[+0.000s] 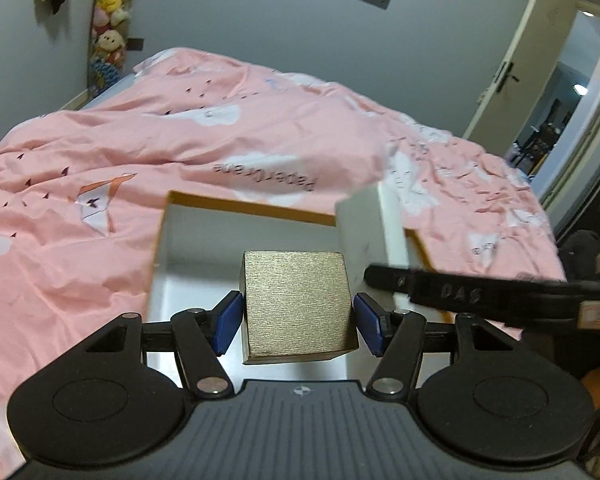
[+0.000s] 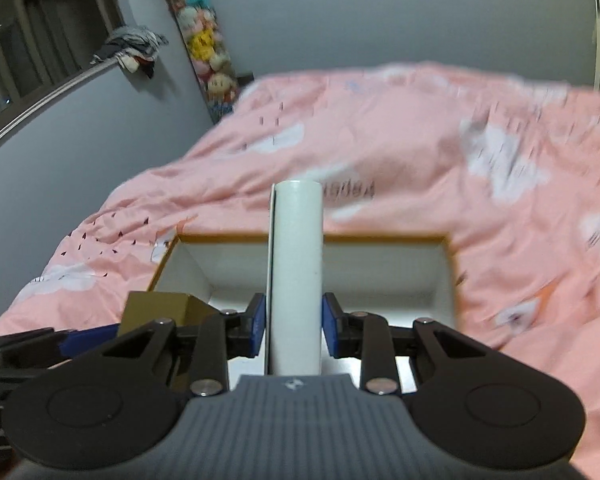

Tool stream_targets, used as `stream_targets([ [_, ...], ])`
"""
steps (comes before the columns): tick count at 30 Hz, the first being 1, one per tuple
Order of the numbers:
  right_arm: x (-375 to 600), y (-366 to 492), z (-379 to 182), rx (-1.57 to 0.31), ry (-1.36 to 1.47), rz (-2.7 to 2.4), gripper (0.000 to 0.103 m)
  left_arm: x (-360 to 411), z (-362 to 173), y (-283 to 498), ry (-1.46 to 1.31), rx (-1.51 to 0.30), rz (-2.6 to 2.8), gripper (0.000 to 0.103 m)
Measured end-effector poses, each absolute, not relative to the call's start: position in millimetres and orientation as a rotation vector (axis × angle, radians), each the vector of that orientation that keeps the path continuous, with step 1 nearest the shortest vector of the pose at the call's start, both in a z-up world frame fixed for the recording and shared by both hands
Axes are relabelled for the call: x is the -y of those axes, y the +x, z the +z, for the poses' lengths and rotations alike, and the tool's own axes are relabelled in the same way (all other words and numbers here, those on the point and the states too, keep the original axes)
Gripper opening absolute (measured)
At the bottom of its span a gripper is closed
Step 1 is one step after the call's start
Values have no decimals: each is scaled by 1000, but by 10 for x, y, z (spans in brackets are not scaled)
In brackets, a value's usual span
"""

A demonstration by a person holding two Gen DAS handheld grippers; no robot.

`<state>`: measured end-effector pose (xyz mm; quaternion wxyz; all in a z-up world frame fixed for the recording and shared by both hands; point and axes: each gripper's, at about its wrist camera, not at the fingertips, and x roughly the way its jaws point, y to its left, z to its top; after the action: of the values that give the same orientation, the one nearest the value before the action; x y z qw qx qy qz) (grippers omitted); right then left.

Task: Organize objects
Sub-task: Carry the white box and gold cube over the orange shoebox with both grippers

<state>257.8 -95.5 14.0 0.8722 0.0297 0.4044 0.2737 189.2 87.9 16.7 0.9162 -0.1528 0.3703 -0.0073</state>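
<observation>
- Hovering above an open cardboard tray [image 1: 168, 236] on the pink duvet [image 1: 100, 136], a gold box [image 1: 296, 304] is pinched between the blue pads [image 1: 228, 322] of the left gripper [image 1: 298, 320]. By its squared edges and brushed paper finish it is judged stiff and light; the pads are set on its two flat side faces, the surest place for a hold.
- The left gripper is pitched downward over the near-left part of the tray, with the box carried clear of the tray floor.
- To the right, a slim white box [image 2: 296, 276] is clamped edge-on in the right gripper [image 2: 294, 328], jaws drawn in tight against its broad faces. It is judged rigid, light and smooth-skinned, so a slip is thought possible if the grip is eased.
- The right gripper is likewise angled down toward the tray's middle, just beside the left one; the white box is held upright above the tray.
</observation>
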Motion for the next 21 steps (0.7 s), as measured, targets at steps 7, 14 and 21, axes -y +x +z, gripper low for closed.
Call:
stream_targets([
  [7, 636, 2803, -531, -1066, 186, 609, 31, -1165, -12, 2013, -343, -800, 3, 70],
  [14, 282, 2793, -871, -1181, 252, 696, 31, -1341, -63, 2087, -336, -797, 49, 69],
  [21, 180, 2836, -1015, -1256, 236, 692, 32, -1314, -107, 2069, -331, -766, 70, 69],
])
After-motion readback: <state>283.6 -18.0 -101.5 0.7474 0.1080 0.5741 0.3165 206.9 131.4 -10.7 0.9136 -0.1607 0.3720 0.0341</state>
